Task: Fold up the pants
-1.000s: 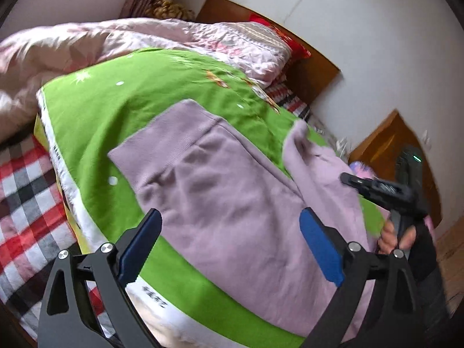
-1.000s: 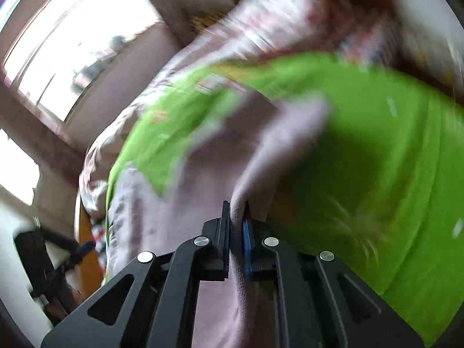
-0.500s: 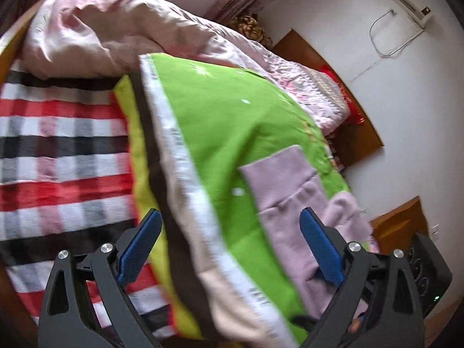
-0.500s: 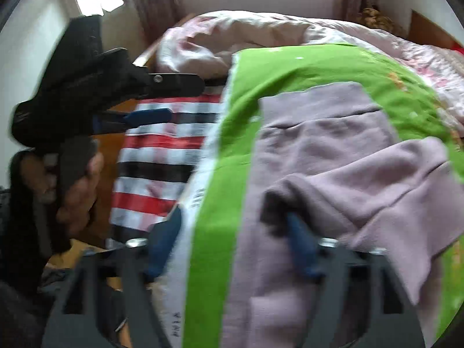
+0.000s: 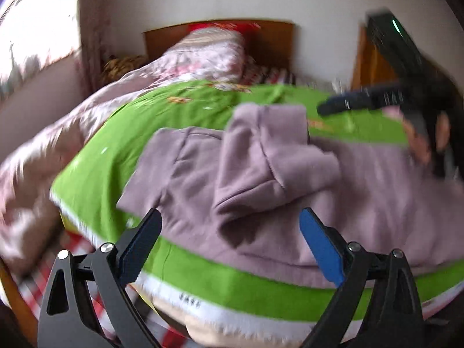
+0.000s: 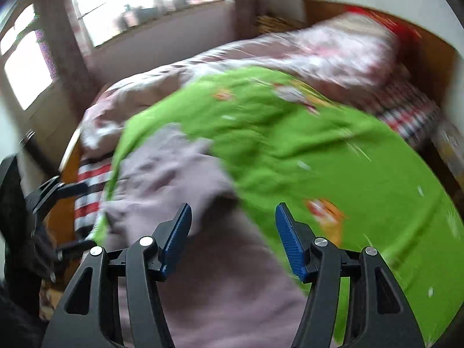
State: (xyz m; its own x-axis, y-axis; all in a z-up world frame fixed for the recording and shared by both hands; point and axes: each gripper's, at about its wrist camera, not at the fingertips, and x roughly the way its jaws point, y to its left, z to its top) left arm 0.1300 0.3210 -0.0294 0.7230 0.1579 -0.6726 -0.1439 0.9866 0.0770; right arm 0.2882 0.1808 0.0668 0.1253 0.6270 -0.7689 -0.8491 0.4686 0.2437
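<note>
The mauve pants lie on a green blanket, with one leg end folded back over the waist part. My left gripper is open and empty, hovering at the near edge of the pants. My right gripper is open and empty above the pants; it also shows in the left wrist view at the far right, over the blanket. The left gripper appears at the left edge of the right wrist view. Both views are blurred.
A pink quilt is bunched on the left and at the head of the bed. A wooden headboard and red pillow stand behind. A red checked sheet shows at the bed's edge. Windows are on the left.
My right gripper has let go of the pant leg, opened and pulled back. The leg now rests folded over the waist. My left gripper swung away to the left, then back toward the pants.
</note>
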